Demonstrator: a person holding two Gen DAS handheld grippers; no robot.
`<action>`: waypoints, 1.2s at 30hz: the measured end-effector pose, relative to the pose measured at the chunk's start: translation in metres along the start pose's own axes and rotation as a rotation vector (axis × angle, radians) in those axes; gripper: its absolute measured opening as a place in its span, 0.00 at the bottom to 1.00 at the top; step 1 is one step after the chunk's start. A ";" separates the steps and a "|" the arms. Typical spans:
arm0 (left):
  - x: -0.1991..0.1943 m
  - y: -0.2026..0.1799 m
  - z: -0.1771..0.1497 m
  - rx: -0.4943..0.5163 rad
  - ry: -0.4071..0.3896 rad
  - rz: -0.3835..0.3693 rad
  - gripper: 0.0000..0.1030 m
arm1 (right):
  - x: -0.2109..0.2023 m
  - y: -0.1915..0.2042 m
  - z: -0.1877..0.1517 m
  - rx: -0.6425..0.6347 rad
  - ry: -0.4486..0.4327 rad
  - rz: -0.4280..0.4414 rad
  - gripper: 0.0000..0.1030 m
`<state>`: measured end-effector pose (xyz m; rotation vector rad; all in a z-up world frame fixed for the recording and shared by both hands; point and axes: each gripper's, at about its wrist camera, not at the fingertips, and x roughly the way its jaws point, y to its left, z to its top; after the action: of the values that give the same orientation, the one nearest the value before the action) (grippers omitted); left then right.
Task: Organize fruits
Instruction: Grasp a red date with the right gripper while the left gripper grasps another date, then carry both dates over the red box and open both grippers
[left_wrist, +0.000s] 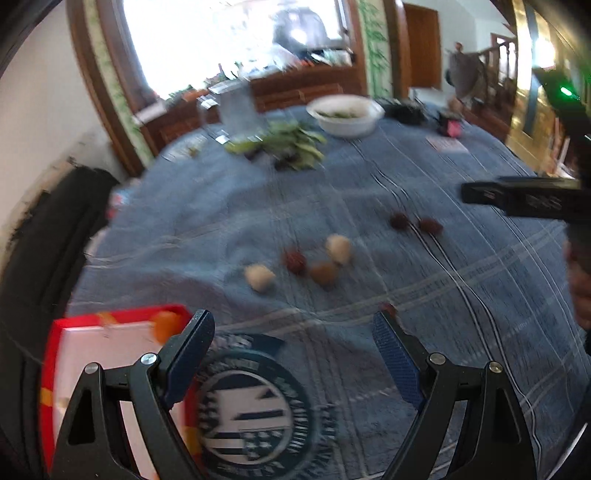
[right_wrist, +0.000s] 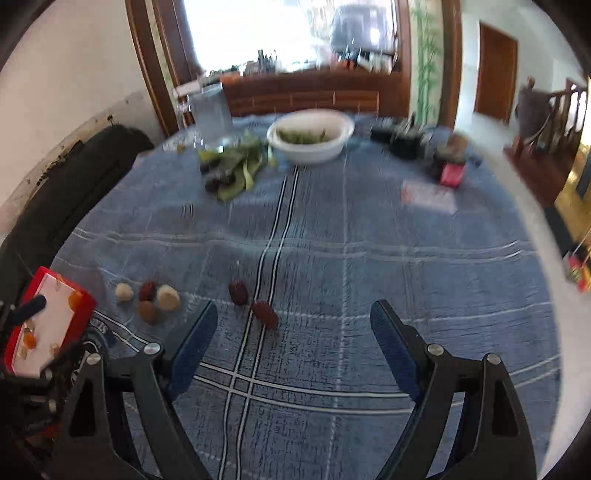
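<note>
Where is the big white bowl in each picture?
Left wrist view: the white bowl sits at the top centre, at the table's far end.
Right wrist view: the white bowl sits at the top centre, too.
Shared landmark: the green leaf pile just left of it.

Cluster of four: two pale fruits (right_wrist: 123, 292) (right_wrist: 168, 297), one brown fruit (right_wrist: 148, 311), one dark red fruit (right_wrist: 147, 290), close together on blue cloth.
Pair: two dark red fruits (right_wrist: 238, 292) (right_wrist: 264, 314), just right of the cluster, near each other.
Single: small red fruit (left_wrist: 388, 307), apart; blurred.
</note>
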<state>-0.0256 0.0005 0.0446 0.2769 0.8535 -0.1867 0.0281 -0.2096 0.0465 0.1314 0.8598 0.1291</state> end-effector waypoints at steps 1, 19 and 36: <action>0.004 -0.005 -0.002 0.012 0.012 -0.009 0.85 | 0.010 0.000 -0.001 -0.001 0.017 0.013 0.77; 0.038 -0.031 0.004 0.041 0.107 -0.210 0.60 | 0.074 0.017 -0.012 -0.137 0.112 0.000 0.33; 0.057 -0.033 0.005 0.018 0.135 -0.289 0.16 | 0.074 0.011 -0.011 -0.086 0.102 0.034 0.17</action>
<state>0.0054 -0.0356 -0.0009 0.1829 1.0247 -0.4486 0.0664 -0.1861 -0.0139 0.0596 0.9521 0.2054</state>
